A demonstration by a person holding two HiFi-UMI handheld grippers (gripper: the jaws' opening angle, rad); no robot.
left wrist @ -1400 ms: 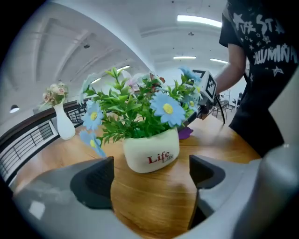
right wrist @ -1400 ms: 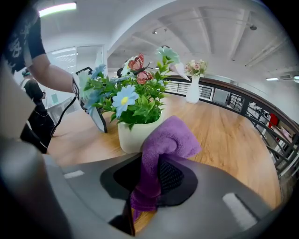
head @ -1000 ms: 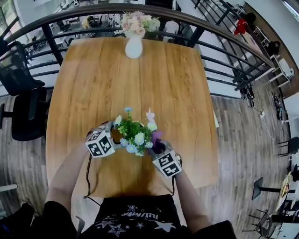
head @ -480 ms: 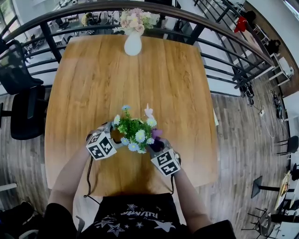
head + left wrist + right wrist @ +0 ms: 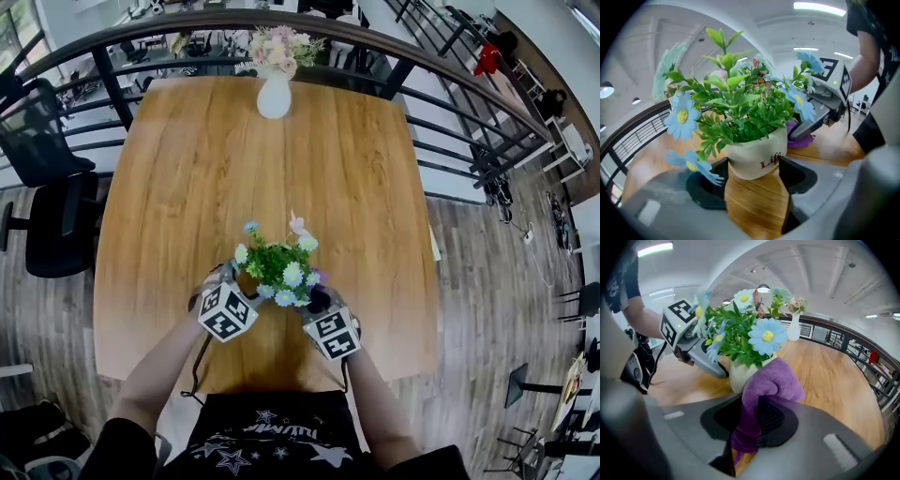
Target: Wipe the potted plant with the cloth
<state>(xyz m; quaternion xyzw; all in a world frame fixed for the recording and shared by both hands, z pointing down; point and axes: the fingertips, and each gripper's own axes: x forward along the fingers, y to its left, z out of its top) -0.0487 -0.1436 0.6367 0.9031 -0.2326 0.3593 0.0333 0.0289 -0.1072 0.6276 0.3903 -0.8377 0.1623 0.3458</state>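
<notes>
A potted plant [image 5: 277,266] with green leaves and blue and white flowers stands in a cream pot [image 5: 754,157] near the front of the wooden table [image 5: 187,169]. My left gripper [image 5: 242,279] has just been closing, and both pads now meet the pot's sides [image 5: 753,165]. My right gripper [image 5: 317,298] is shut on a purple cloth [image 5: 771,380]. The cloth's folded top lies against the right side of the pot [image 5: 738,373]. In the head view a bit of the cloth [image 5: 322,278] shows under the flowers.
A white vase of pink flowers [image 5: 274,94] stands at the table's far edge. A dark railing [image 5: 422,103] curves behind the table. A black chair [image 5: 56,220] is on the left. Wooden floor lies to the right.
My left gripper has rolled and shifted right and toward me, ending tighter against the pot. The plant has moved slightly with it. The right gripper and its cloth have hardly moved.
</notes>
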